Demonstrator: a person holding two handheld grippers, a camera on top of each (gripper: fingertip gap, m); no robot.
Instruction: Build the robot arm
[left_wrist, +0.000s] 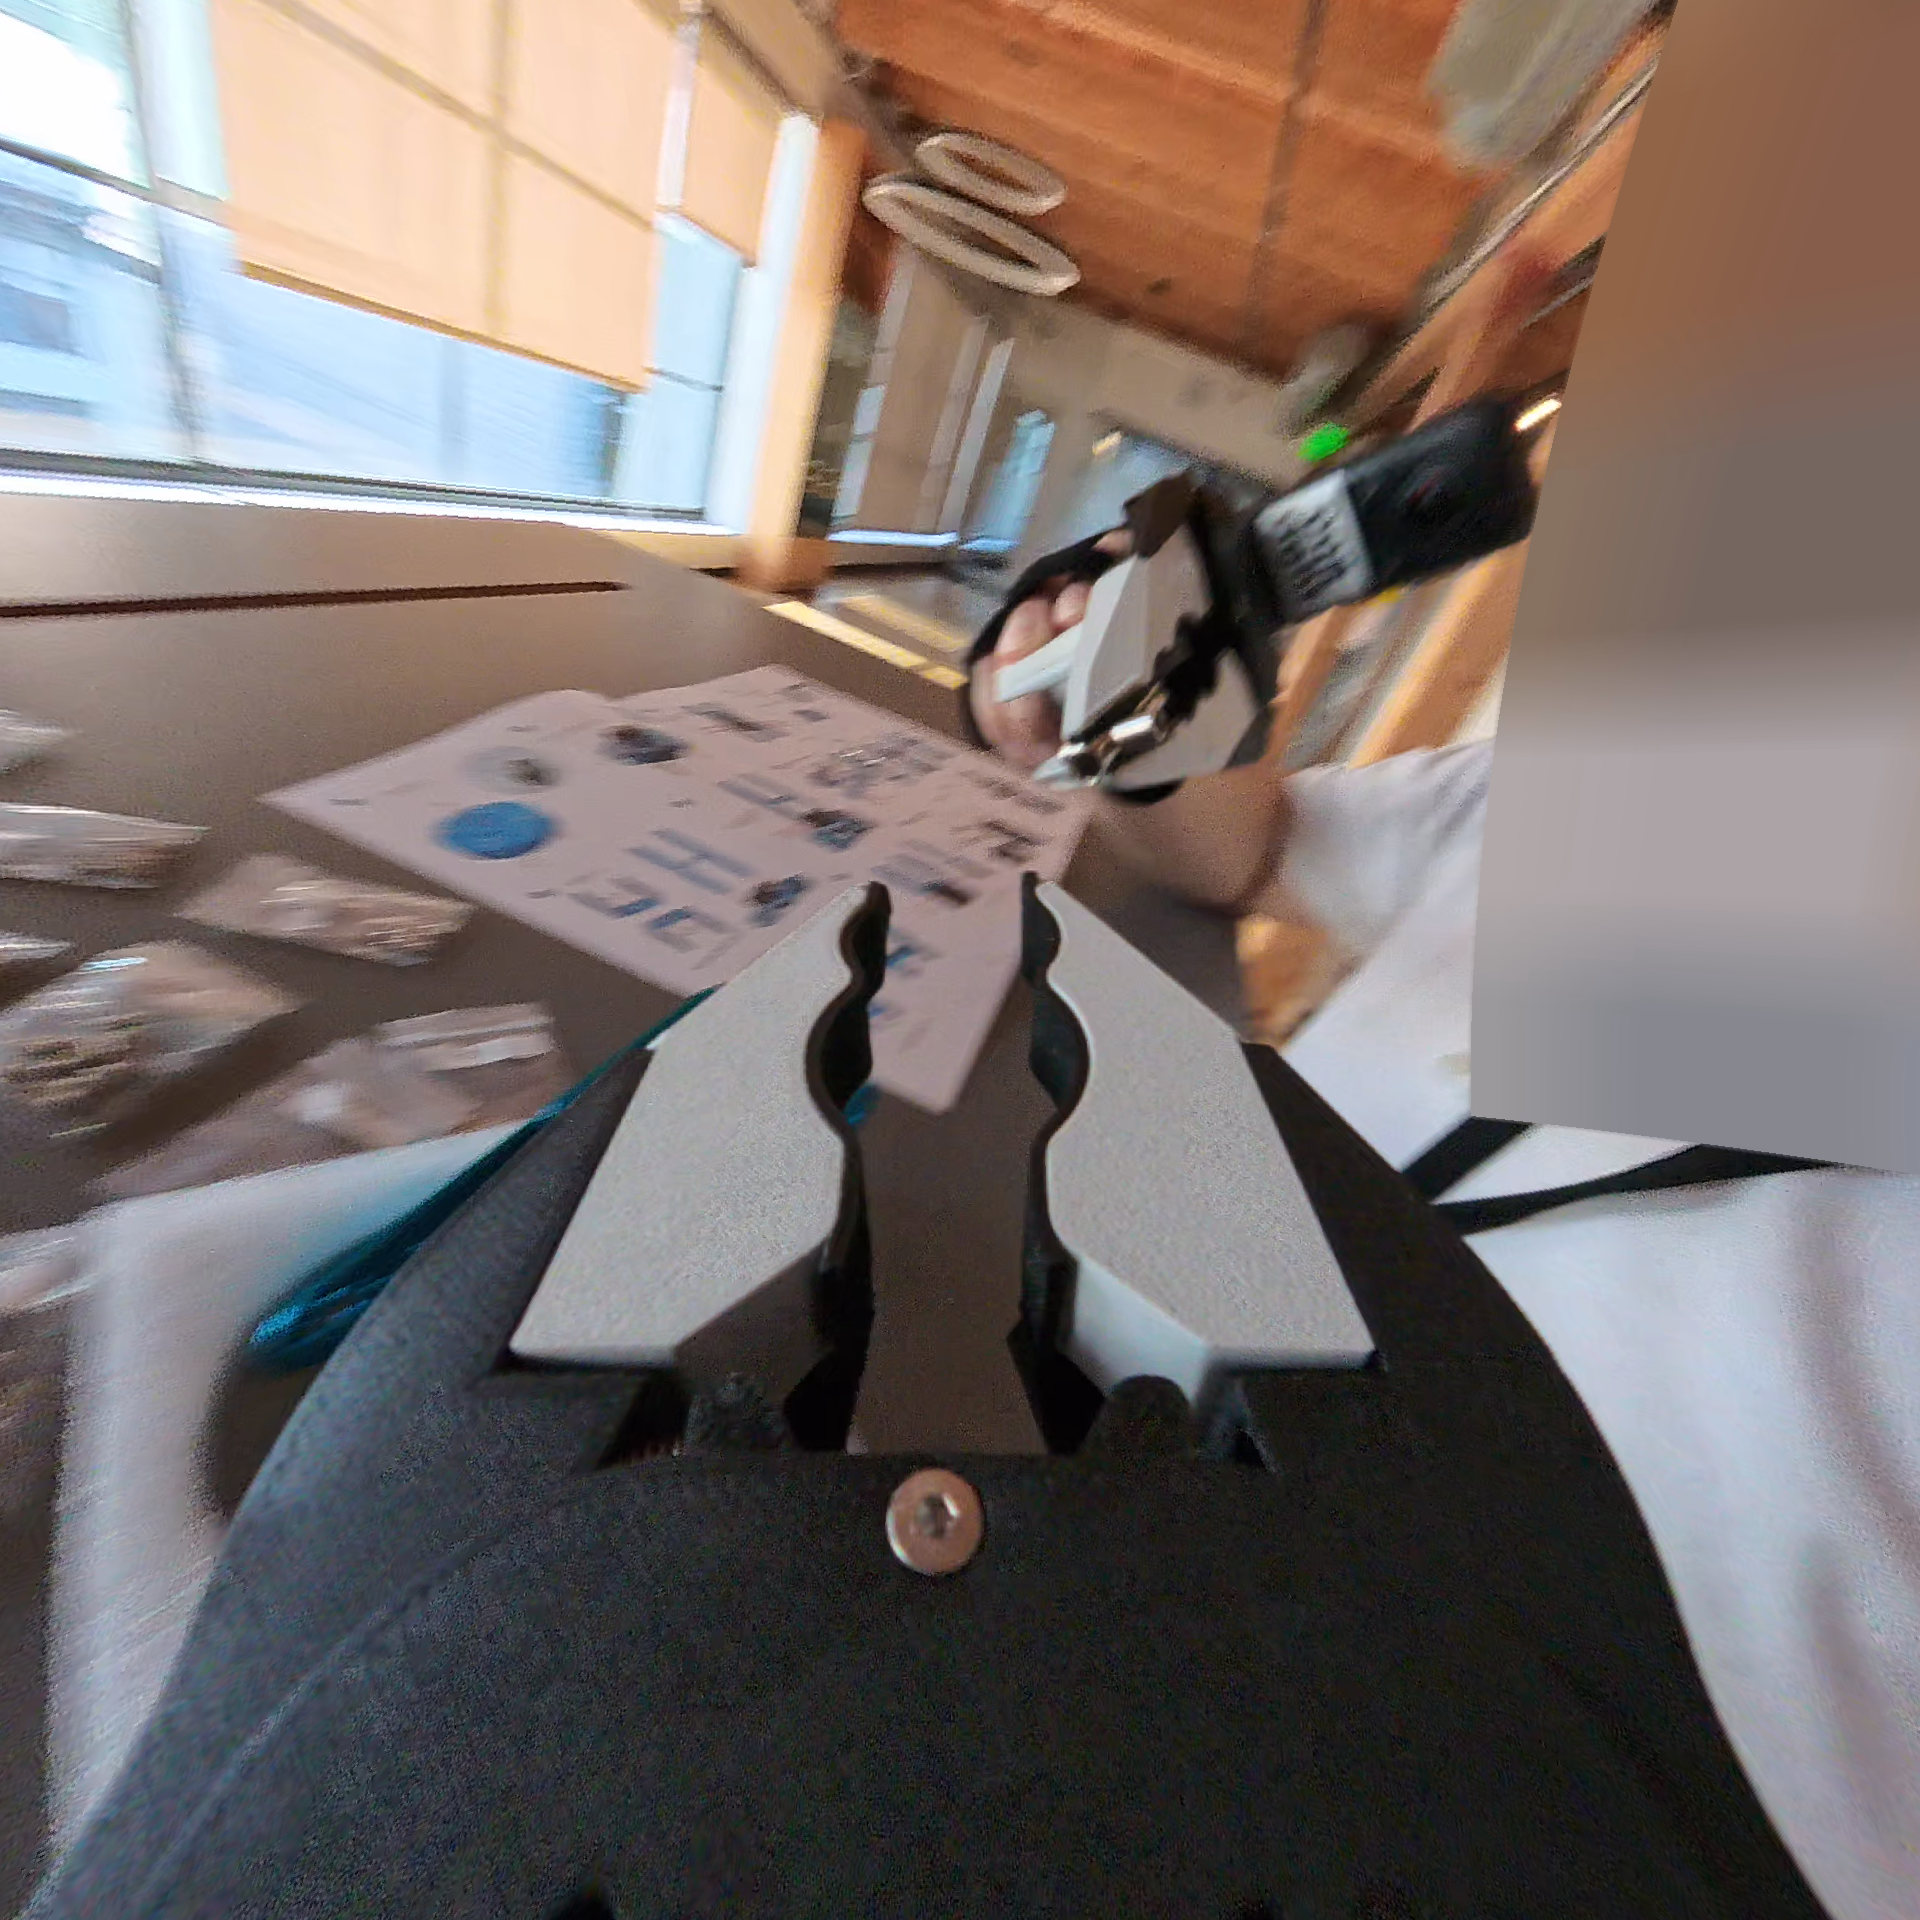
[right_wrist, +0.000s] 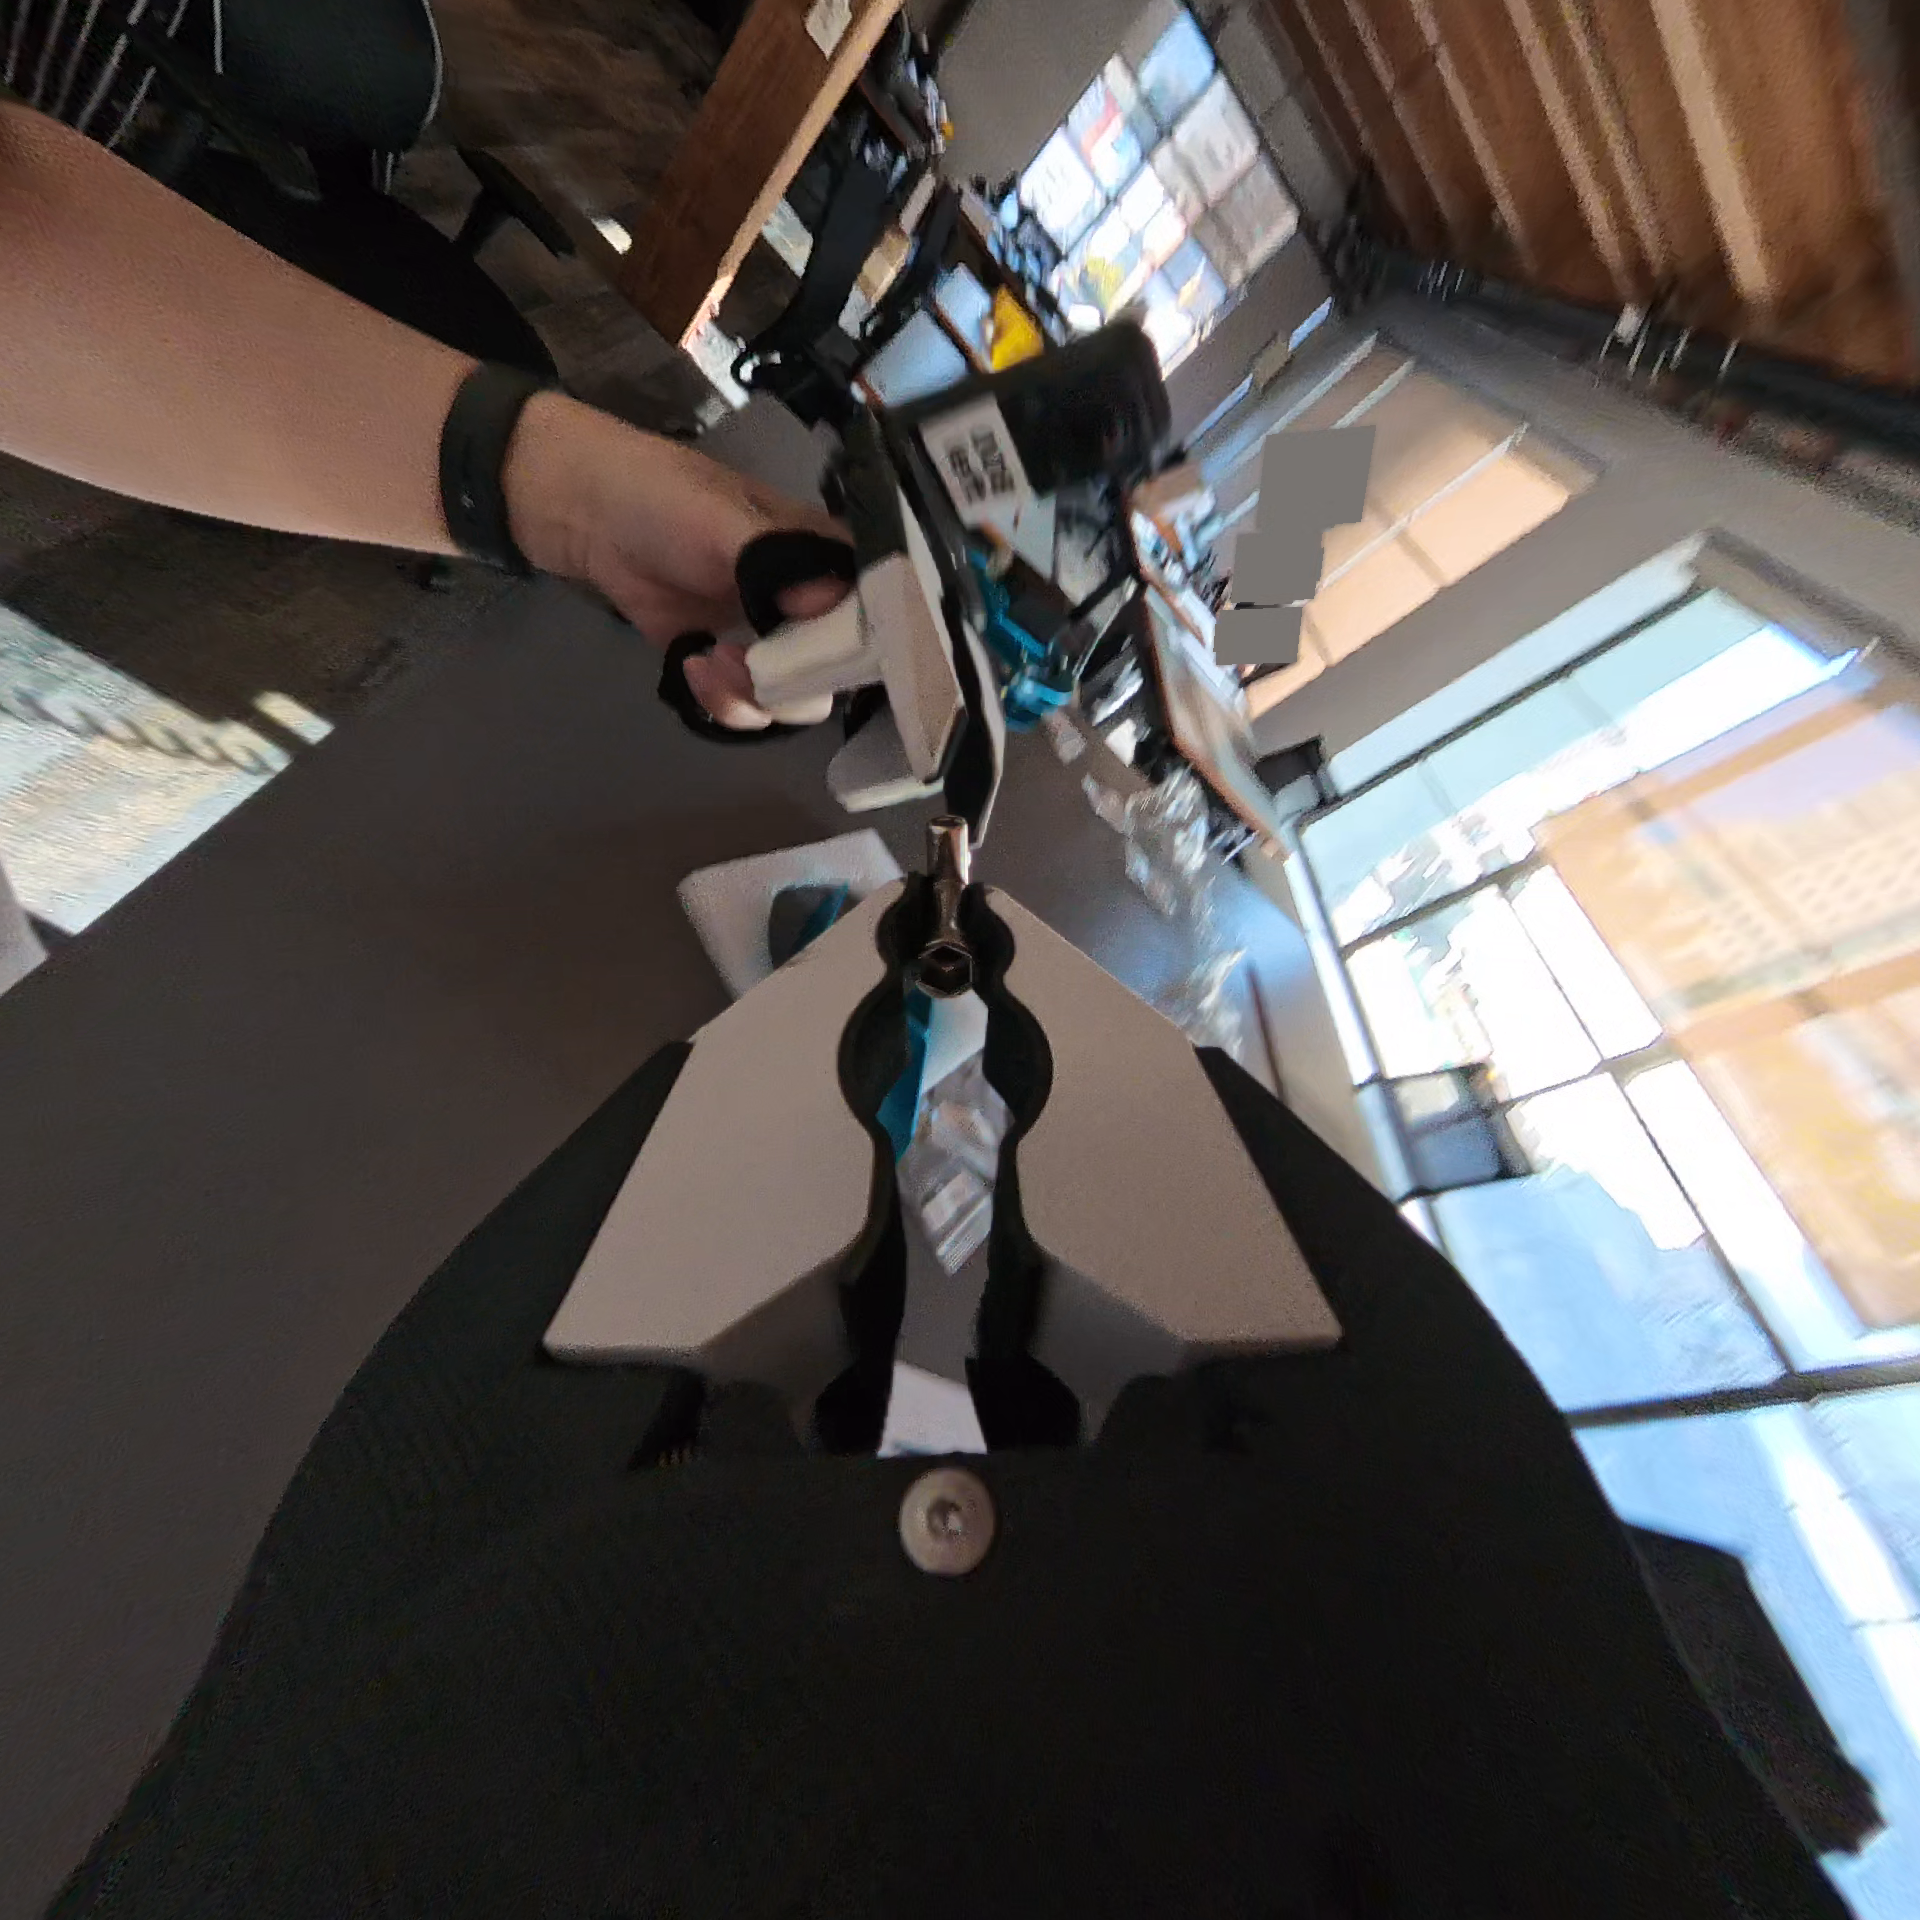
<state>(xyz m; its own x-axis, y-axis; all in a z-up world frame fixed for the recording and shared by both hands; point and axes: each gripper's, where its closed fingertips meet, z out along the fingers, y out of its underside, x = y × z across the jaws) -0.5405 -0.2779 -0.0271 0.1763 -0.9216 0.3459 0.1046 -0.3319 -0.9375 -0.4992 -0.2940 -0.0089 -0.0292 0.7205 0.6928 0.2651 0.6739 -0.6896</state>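
dark table at 9 o'clock | windows at 10, bright daylight | wood ceiling at 12 | ring lamps

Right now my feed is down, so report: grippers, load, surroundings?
Left gripper open, empty, above printed sheet. Right gripper shut on metal socket tool. Clear bags on dark table.

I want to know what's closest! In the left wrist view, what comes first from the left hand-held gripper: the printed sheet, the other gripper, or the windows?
From the left hand-held gripper:
1. Printed sheet, just ahead on the table.
2. Right hand-held gripper, ahead right, raised.
3. Windows, far left.
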